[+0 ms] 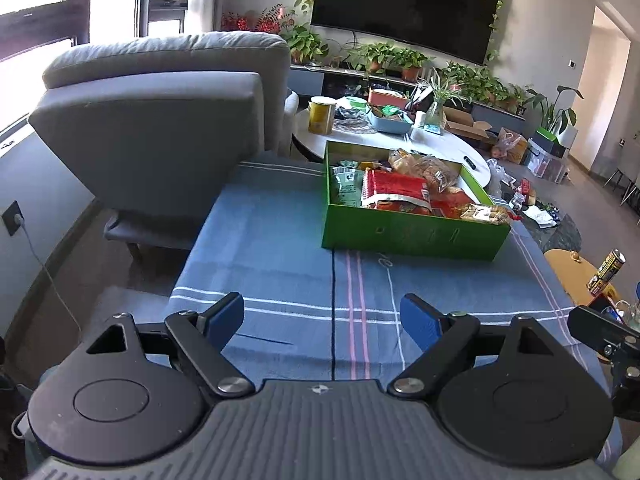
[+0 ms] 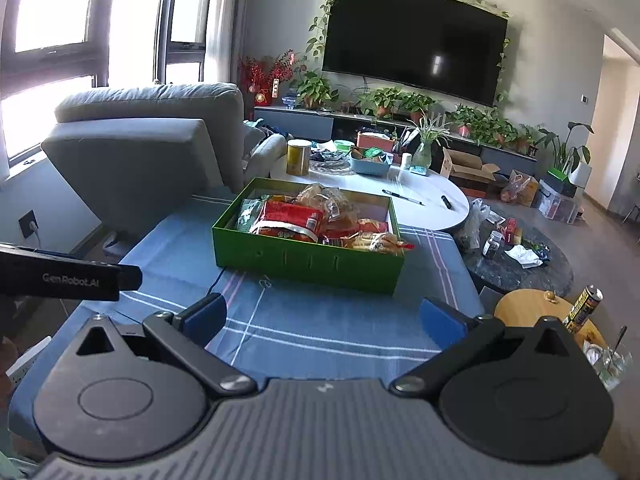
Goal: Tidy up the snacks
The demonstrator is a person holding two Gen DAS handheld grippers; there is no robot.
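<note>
A green box (image 1: 412, 238) (image 2: 308, 262) stands on the far part of the blue striped cloth (image 1: 280, 248) (image 2: 304, 328). It holds several snack packs: a big red bag (image 1: 394, 190) (image 2: 290, 222), clear bags of bread (image 1: 430, 168) (image 2: 326, 200) and a green packet (image 1: 346, 186) (image 2: 248, 214). My left gripper (image 1: 322, 318) hovers open over the near cloth, short of the box, nothing between its blue pads. My right gripper (image 2: 322, 318) is open too, equally empty, with the box ahead of it. The left gripper's body (image 2: 64, 276) shows at the right wrist view's left edge.
A grey armchair (image 1: 160, 120) (image 2: 140, 160) stands left of the table. Behind the box a white round table (image 1: 440, 144) (image 2: 420, 200) carries a yellow tin (image 1: 321, 114) and a blue basket (image 2: 370, 164). A wooden stool (image 2: 532, 312) with a can (image 2: 582, 308) stands at right.
</note>
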